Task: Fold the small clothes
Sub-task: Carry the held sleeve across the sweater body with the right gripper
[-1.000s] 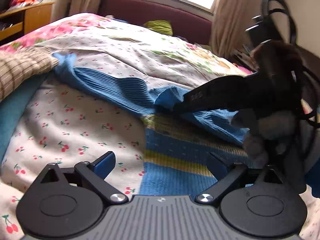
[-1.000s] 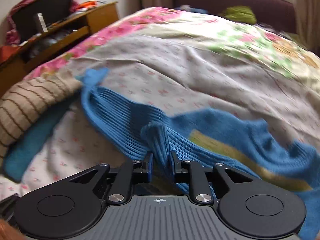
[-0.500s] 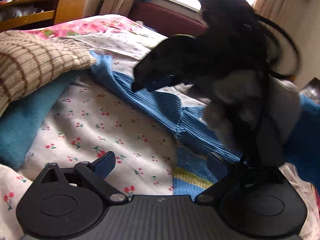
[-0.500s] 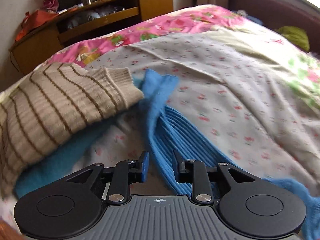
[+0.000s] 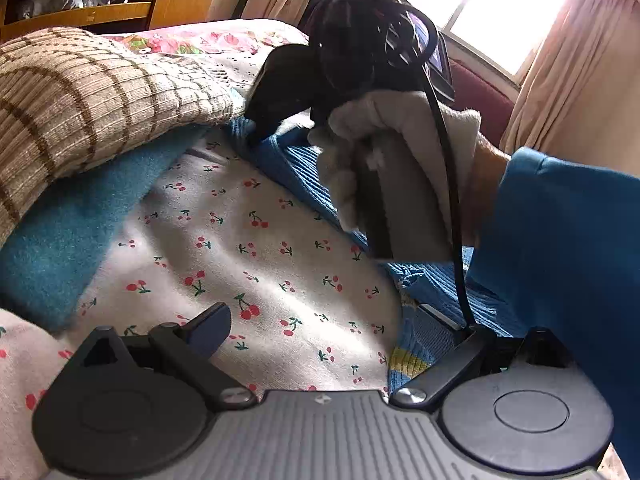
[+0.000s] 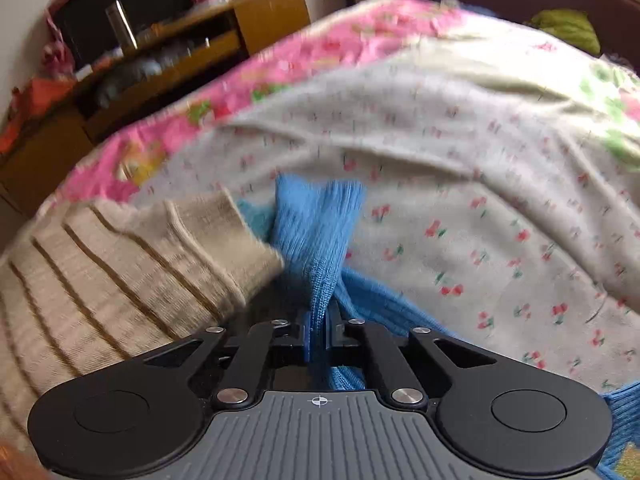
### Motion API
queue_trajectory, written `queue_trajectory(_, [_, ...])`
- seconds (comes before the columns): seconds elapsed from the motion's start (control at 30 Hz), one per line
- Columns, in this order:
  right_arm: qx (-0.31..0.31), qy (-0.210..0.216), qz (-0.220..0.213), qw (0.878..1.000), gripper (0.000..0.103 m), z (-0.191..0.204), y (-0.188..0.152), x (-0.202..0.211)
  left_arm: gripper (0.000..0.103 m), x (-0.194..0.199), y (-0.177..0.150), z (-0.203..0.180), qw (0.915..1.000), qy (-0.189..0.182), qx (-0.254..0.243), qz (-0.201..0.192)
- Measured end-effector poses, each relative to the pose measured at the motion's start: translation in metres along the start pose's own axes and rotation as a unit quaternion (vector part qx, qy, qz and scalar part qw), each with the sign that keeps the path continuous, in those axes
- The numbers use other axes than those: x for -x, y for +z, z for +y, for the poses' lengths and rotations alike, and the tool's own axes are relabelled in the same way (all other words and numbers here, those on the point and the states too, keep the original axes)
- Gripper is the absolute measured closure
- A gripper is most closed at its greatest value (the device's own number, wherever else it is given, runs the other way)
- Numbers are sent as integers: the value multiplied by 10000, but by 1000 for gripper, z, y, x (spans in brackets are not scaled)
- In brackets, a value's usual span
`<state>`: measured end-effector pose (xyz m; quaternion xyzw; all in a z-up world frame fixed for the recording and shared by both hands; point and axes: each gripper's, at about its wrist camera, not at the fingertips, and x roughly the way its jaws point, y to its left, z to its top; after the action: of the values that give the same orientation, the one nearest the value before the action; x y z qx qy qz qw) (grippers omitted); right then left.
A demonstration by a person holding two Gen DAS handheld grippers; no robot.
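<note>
— Where is the blue ribbed knit garment (image 6: 316, 236)?

— On the bed's cherry-print sheet (image 6: 480, 200), touching the beige brown-striped sweater (image 6: 132, 264) on its left. The right gripper (image 6: 318, 332) has its fingers clamped on a bunched fold of it.

— And the left gripper (image 5: 336, 332)?

— Its fingers stand wide apart over the sheet, holding nothing, near the sweater.

— Any containers?

— Only the wooden shelf unit (image 6: 168, 60) beyond the sweater; its contents are too blurred to name.
</note>
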<state>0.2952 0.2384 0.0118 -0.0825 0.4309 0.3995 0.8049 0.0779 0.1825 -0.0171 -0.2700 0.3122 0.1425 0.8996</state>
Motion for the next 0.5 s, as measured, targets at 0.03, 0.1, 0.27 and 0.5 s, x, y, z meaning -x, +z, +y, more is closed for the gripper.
queue_trajectory(0.03, [-43, 28, -204, 9998, 98, -4, 1, 14, 0, -1, -1, -1, 10000, 2, -16, -6])
queue_trajectory(0.1, [-333, 86, -611, 9975, 98, -21, 1, 47, 0, -1, -1, -4, 10000, 25, -85, -23])
queue_trajectory(0.27, [-1522, -217, -1650, 9742, 98, -92, -28, 151, 0, 0, -6, -20, 9989, -57, -435, -176])
queue_trajectory(0.5, [-2762, -1371, -2401, 9205, 92, -174, -158, 254, 0, 6, -17, -52, 9927, -165, -1148, -335])
